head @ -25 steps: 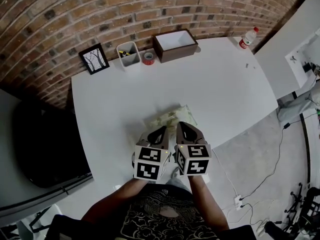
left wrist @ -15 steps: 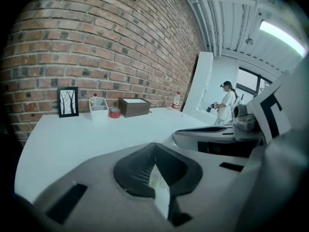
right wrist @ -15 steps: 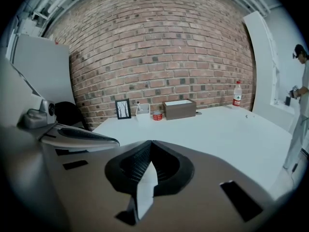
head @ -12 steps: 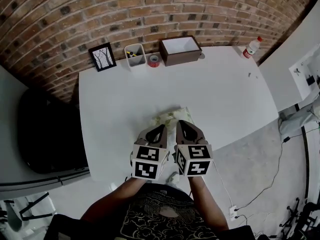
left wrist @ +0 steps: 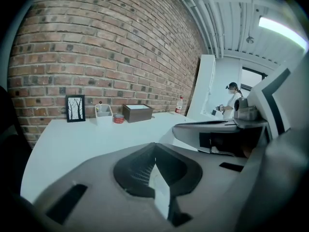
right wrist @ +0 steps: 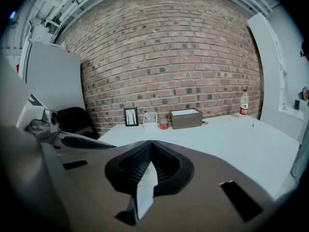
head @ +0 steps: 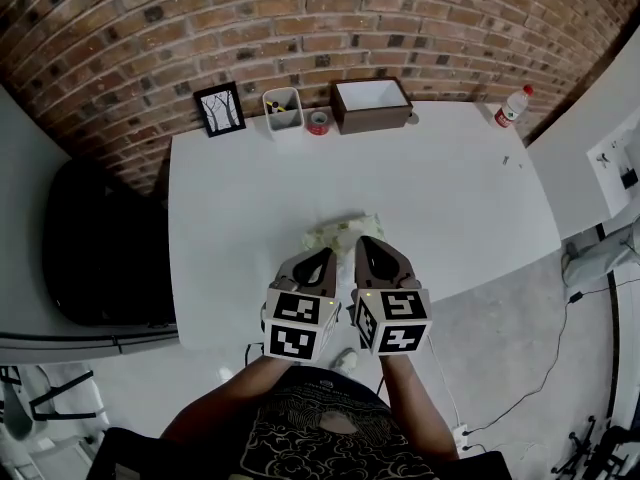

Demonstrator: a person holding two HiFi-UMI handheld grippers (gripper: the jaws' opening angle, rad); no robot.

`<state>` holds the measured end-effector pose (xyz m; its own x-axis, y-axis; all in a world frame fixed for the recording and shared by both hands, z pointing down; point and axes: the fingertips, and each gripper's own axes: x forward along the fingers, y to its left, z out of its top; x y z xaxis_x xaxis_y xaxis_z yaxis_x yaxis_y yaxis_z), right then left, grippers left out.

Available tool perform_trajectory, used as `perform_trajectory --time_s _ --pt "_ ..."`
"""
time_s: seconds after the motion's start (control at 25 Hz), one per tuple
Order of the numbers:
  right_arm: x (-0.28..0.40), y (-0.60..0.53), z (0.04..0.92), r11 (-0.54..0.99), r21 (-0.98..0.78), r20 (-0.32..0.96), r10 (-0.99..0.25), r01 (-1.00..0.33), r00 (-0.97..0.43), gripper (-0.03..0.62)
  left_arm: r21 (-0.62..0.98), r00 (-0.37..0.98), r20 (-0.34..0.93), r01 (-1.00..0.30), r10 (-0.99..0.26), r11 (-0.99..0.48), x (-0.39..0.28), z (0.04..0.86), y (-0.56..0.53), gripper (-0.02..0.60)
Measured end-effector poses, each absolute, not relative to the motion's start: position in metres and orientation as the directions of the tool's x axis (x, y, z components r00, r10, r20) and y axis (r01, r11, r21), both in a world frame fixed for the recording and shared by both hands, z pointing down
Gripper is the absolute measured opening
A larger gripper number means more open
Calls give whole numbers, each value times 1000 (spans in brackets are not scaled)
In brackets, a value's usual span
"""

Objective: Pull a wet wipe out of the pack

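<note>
The wet wipe pack [head: 343, 230], pale green and crinkled, lies on the white table [head: 260, 198] near its front edge. My left gripper [head: 321, 259] and right gripper [head: 366, 249] hover side by side just in front of the pack, over its near end. In both gripper views the jaws meet at their tips with nothing between them: left gripper [left wrist: 153, 144], right gripper [right wrist: 150, 142]. Their own bodies hide the pack in those views.
Along the brick wall stand a framed picture [head: 221, 109], a white pen cup [head: 283, 112], a red tape roll [head: 319, 122] and a brown open box [head: 371, 104]. A bottle [head: 513, 106] stands at the far right corner. A black chair [head: 100, 248] sits left of the table.
The head view has shifted, so the table sits further right and lower in the picture. Both grippers stay shut, side by side near the pack.
</note>
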<state>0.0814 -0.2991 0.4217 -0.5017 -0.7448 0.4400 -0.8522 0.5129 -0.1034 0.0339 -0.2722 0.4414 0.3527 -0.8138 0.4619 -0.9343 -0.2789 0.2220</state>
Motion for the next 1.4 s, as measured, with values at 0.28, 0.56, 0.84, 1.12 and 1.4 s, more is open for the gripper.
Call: perform_trajectory --time_s 0.28,0.56,0.84,1.12,1.4 --pt "83 -292 408 546 -98 413 -738 -832 -533 17 206 325 443 -944 -835 -258 37 431 -262 12" --pt "85 -281 397 571 -96 389 -733 -816 -559 17 198 303 433 -951 -849 -239 38 422 -252 12" --pt "89 -268 387 600 -93 363 -723 -795 -588 17 192 276 417 -958 -866 -213 43 414 -242 12" --pt "96 -250 384 632 -97 354 -700 -769 -620 17 182 248 404 -965 -880 -188 52 405 -233 12" --pt "105 -235 386 672 -90 355 -668 -735 -654 17 176 213 394 -972 -894 -154 65 402 -223 12"
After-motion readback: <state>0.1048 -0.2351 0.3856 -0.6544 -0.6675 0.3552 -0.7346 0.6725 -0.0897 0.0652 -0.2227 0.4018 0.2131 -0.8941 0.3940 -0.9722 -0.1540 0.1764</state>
